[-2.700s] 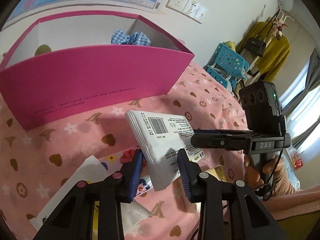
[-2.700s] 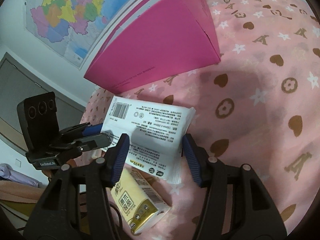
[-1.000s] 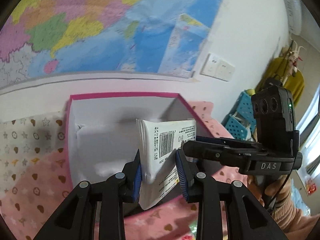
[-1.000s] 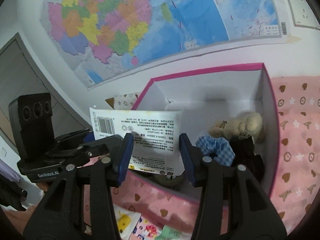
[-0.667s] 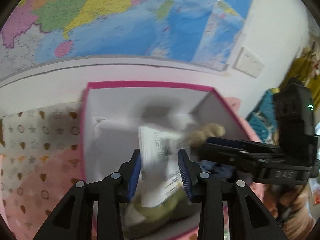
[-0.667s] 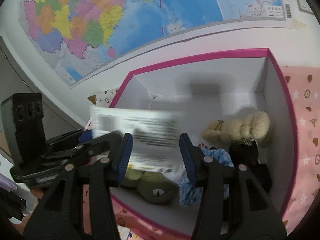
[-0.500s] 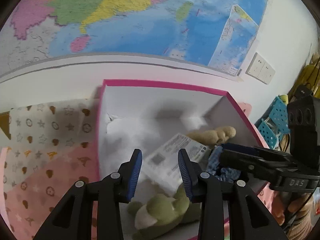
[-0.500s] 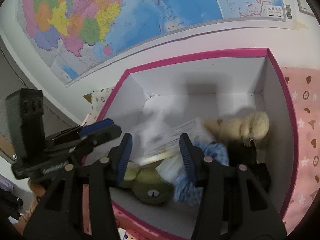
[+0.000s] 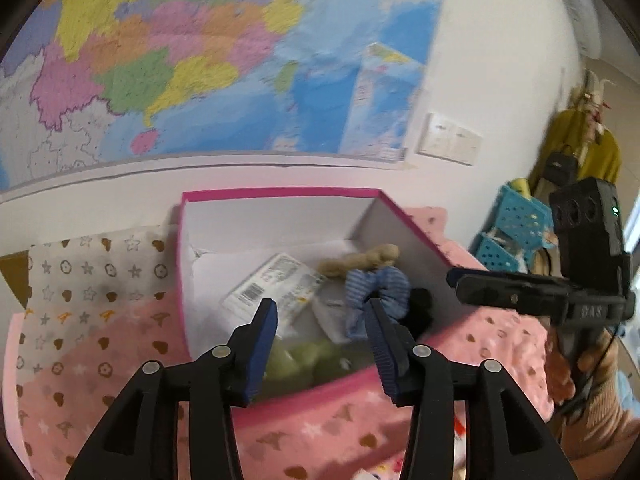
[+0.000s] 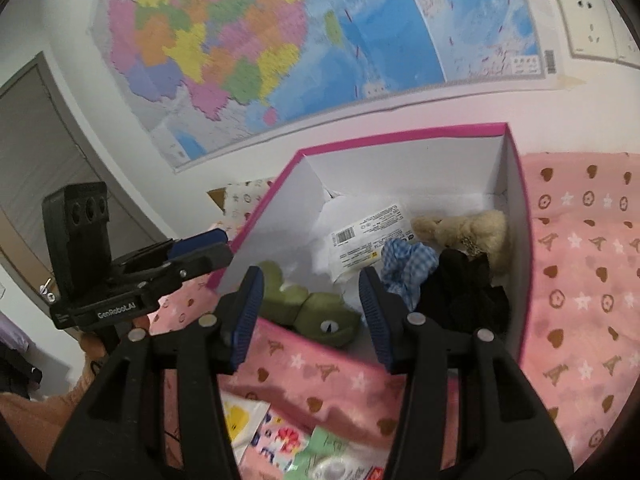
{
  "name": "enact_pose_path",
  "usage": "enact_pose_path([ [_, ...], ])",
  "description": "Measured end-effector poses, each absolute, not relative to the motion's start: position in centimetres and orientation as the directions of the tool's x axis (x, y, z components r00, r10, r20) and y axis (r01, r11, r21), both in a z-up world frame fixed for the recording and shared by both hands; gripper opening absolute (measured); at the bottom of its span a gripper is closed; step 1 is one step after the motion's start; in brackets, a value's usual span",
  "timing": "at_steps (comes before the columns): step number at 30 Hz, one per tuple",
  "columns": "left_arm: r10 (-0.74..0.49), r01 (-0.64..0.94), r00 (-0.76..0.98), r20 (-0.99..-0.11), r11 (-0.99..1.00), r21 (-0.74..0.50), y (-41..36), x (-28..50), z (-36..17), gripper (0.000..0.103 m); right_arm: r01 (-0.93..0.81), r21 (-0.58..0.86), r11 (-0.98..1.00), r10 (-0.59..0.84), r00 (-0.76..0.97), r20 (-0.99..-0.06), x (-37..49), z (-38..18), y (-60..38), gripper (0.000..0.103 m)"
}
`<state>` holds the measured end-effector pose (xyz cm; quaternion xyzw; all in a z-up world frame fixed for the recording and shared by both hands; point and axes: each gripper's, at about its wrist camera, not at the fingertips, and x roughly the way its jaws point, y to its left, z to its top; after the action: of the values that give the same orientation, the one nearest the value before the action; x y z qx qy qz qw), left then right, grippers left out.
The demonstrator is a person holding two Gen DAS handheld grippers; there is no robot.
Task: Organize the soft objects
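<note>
The pink box (image 9: pixel 404 216) (image 10: pixel 404 133) stands open on the pink bedspread. Inside lie the white tissue pack (image 9: pixel 276 289) (image 10: pixel 372 236), a tan plush toy (image 9: pixel 366 260) (image 10: pixel 468 228), a blue checked scrunchie (image 9: pixel 376 288) (image 10: pixel 408 264), a black soft item (image 10: pixel 464 296) and a green plush frog (image 9: pixel 304 360) (image 10: pixel 320 312). My left gripper (image 9: pixel 322 344) is open and empty above the box's near wall. My right gripper (image 10: pixel 310 312) is open and empty, also above the near wall.
A map covers the wall (image 9: pixel 200 60) behind the box. Small printed packets (image 10: pixel 280 440) lie on the bedspread in front of the box. Blue baskets (image 9: pixel 516 224) and hanging clothes (image 9: pixel 576 156) stand at the right.
Both grippers carried the tissue pack from the bedspread up over the box and let it go. It now lies inside the box. Both grippers have drawn back a little.
</note>
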<state>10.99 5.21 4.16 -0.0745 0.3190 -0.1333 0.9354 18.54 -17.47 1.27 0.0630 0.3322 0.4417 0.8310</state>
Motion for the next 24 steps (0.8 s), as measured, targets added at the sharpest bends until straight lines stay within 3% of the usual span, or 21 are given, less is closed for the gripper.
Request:
enact_pose_path([
  [3,-0.308,0.217,0.763,-0.568,0.950,-0.224,4.5,9.3,4.1,0.053,-0.705,0.399,0.587,0.789,0.387,-0.476,16.9,1.5,-18.8,0.053],
  [9,-0.317,0.191,0.733,-0.601,0.945,-0.265,4.6,6.3,1.8,0.054,-0.732,0.409,0.545,0.811,0.337,-0.478,13.3,0.5,-20.1,0.054],
  [24,-0.257,-0.008,0.649,-0.716,0.939,-0.344,8.2,-0.6,-5.2,0.059,-0.798,0.405,0.447,0.768,0.110,-0.631,8.4,-6.8,-15.0,0.054],
])
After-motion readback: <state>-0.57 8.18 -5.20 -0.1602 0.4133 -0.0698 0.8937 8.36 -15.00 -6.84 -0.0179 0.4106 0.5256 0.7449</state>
